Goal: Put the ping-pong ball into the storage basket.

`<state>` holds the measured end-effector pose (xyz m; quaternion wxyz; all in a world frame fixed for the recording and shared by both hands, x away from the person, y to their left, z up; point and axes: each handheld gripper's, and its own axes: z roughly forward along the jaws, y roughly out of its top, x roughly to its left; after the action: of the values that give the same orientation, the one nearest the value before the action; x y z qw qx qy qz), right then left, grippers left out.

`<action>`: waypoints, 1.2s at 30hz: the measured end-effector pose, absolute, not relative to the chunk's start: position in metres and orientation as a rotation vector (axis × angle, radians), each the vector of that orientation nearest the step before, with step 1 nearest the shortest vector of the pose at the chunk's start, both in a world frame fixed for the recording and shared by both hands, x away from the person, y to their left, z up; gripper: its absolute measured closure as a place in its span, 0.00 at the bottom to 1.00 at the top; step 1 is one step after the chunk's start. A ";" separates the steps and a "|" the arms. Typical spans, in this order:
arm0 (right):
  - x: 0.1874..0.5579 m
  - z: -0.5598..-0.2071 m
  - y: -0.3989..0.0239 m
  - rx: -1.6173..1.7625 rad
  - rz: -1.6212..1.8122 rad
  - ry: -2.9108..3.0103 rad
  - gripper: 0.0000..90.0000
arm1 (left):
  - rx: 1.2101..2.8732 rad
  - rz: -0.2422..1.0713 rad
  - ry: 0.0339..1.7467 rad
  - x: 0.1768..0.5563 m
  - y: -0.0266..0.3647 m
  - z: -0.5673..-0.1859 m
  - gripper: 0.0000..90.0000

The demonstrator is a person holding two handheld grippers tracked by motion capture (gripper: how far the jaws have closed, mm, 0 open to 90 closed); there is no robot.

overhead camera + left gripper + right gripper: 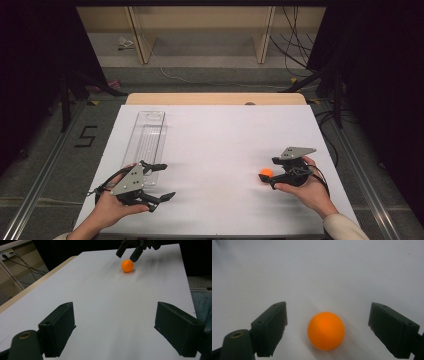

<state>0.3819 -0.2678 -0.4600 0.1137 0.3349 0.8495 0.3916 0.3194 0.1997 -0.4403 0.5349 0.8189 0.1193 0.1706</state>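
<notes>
Approach phase of a grasp on the orange ball (326, 330), which rests on the white table (220, 145) toward its right-hand side, well apart from the clear plastic tray (146, 137) lying lengthwise along the left side. The right gripper (327, 327) is brought low over the table with its jaws spread wide, one to either side of the ball; in the right gripper view the ball sits between them, nearer the left jaw, touching neither. In the high view the ball lies just at the jaw tips of the right gripper (271, 173), so the step in hand is judged to be the final alignment before closing (no contact is made as yet). The left gripper (115, 332) is likewise released, jaws wide and holding nothing, hovering over bare table beside the near end of the tray and pointed across toward the ball. The next move calls for a small advance so that the ball sits squarely between the pads, then a gentle, centred closure: a smooth round ball may well roll or squirt out if one jaw touches first.
</notes>
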 end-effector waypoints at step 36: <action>0.393 -0.473 -0.258 0.966 1.067 2.564 0.18 | 1.955 0.404 0.278 0.319 0.199 -0.440 0.18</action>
<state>0.3930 -0.2576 -0.4725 0.1007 0.3268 0.8676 0.3611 0.3191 0.1994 -0.4402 0.5338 0.8202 0.1168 0.1694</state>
